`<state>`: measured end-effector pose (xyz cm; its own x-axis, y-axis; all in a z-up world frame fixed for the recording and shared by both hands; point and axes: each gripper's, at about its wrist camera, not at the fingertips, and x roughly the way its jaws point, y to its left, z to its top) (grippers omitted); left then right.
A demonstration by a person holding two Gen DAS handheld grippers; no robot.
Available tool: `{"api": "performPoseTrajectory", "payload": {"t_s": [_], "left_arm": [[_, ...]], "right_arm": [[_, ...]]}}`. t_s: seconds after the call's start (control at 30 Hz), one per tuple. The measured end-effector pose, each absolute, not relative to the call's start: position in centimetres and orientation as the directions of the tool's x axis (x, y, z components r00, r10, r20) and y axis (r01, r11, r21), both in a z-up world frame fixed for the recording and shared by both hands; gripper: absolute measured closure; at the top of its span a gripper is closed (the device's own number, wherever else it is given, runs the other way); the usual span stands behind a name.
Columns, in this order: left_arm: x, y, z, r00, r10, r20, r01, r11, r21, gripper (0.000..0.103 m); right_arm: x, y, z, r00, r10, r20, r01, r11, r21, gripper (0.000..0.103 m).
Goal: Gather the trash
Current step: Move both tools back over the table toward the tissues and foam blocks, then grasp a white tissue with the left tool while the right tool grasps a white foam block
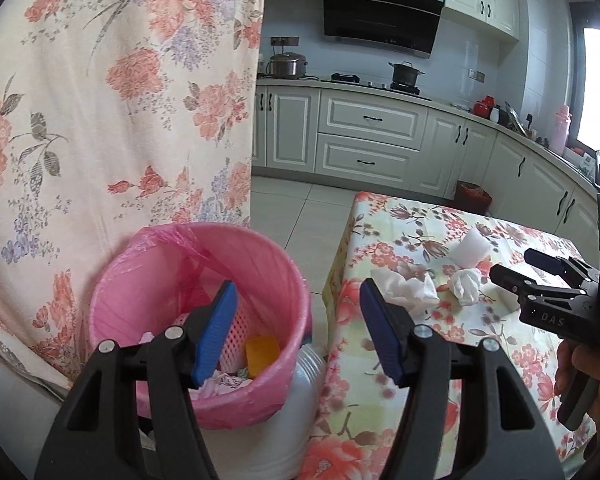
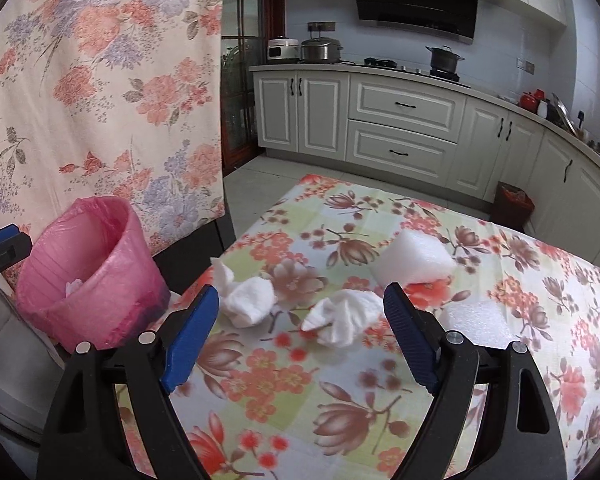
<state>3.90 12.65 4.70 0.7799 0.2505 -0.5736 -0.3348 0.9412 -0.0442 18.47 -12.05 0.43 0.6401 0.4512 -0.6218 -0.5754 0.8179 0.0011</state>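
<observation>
Right wrist view: the right gripper (image 2: 296, 336) is sitting low over the floral table (image 2: 380, 412) with its jaws spread wide and nothing between them. The crumpled tissue (image 2: 346, 316) is lying straight ahead of it, inside the line of the jaws but biased toward the right finger, its long axis running roughly across the gap with a pointed tail aiming left. A second tissue wad (image 2: 246, 298) is lying just beside the left finger tip, closer to the table's left edge. The white foam block (image 2: 414, 258) is sitting further back and to the right, apart from both wads. From the left wrist view, the left gripper (image 1: 296, 332) is also gaping and carrying nothing, hanging over the pink bin (image 1: 196, 320), which is already holding scraps and standing off the table's left edge. So the right hand is the nearer one for the tissues; the likely move is a short push forward and a squeeze, then a carry left to the bin. Risk: pinching only the thin tail.
</observation>
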Motion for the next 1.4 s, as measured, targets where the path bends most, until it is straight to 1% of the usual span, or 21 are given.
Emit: {"api": "performPoseTrajectory", "payload": {"t_s": [0.5, 0.83, 1.0, 1.03, 1.1, 1.17, 1.4], "left_arm": [[10.4, 4.1, 2.8, 0.782, 0.117, -0.612, -0.168, 0.985, -0.026, 0.042], [15.1, -0.4, 1.1, 0.772, 0.033, -0.635, -0.069, 0.997, -0.031, 0.042], [17.7, -1.8, -0.1, 0.758, -0.004, -0.652, -0.027, 0.999, -0.037, 0.042], [18.3, -2.0, -0.2, 0.755, -0.007, -0.656, -0.019, 0.999, -0.034, 0.042], [19.3, -2.6, -0.6, 0.75, -0.02, -0.661, -0.002, 0.999, -0.032, 0.048], [20.5, -3.0, -1.0, 0.741, -0.036, -0.671, 0.014, 0.999, -0.039, 0.051], [23.5, -3.4, -2.8, 0.702, -0.059, -0.71, 0.037, 0.998, -0.046, 0.053]], "right_arm": [[22.5, -21.0, -1.4, 0.694, 0.34, -0.634, -0.442, 0.897, -0.002, 0.019], [25.3, -24.2, -3.4, 0.693, 0.294, -0.658, -0.386, 0.923, 0.006, 0.019], [26.4, -24.5, -4.6, 0.678, 0.29, -0.676, -0.385, 0.923, 0.01, 0.019], [26.6, -24.5, -4.8, 0.674, 0.29, -0.679, -0.385, 0.923, 0.012, 0.019], [26.9, -24.5, -5.2, 0.667, 0.293, -0.685, -0.389, 0.921, 0.016, 0.019], [27.2, -24.4, -5.5, 0.66, 0.298, -0.69, -0.393, 0.919, 0.021, 0.019], [28.2, -23.8, -6.3, 0.637, 0.311, -0.705, -0.413, 0.91, 0.029, 0.019]]}}
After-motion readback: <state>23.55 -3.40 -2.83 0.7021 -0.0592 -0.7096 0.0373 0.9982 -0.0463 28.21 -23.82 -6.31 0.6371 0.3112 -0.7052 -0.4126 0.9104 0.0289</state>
